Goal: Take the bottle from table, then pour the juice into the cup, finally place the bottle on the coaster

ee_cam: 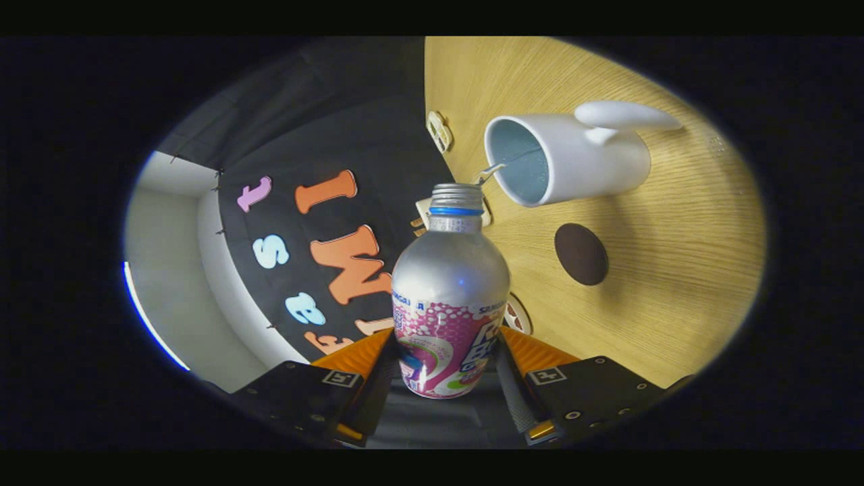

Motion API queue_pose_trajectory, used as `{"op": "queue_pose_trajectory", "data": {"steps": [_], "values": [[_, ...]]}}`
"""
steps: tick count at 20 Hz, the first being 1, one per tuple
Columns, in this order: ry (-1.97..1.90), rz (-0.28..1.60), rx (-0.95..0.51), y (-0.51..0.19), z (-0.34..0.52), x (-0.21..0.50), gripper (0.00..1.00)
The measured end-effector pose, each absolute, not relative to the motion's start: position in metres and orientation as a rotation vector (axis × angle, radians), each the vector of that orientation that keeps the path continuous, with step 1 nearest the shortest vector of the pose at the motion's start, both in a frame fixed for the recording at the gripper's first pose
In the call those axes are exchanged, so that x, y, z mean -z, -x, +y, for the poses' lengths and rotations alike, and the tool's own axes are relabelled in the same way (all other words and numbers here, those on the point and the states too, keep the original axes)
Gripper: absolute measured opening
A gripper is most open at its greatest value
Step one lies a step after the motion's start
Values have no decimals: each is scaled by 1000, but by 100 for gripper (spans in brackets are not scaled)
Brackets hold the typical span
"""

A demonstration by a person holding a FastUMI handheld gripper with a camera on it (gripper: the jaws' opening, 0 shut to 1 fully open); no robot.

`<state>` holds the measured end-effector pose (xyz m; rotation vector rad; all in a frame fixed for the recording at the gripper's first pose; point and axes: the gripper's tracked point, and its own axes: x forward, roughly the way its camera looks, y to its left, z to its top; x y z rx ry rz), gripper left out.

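Nearest the lens, the claw (pixel 449 378) pinched the bottle (pixel 451 297) by its printed lower body, one finger pressed against each side. Tilted well over, the bottle pointed its open, uncapped neck at the mouth of the white cup (pixel 567 158), and a thin stream (pixel 491 171) ran from the neck across the short gap to the cup's rim. That cup stood on the wooden tabletop (pixel 675 270), handle turned away from the bottle. Just beside it lay the dark round coaster (pixel 581 254), bare, awaiting the bottle.

Pouring looked to be the step in hand. Doing it well probably meant holding the neck close over the cup's opening, since the stream met the cup very near its edge and a slight drift could send juice onto the wood. A slow, steady tilt would likely serve better than a sharp one, and the grip needed to stay firm as the weight shifted. Righting the bottle before carrying it toward the coaster would avoid drips.
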<state>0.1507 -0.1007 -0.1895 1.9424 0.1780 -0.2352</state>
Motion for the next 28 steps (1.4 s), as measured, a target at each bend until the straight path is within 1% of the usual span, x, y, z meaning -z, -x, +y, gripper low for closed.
{"op": "queue_pose_trajectory", "data": {"steps": [23, 28], "values": [[-2063, 109, 240, -152, -120, 180, 75], [-2111, 69, 229, -152, -127, 172, 75]]}}
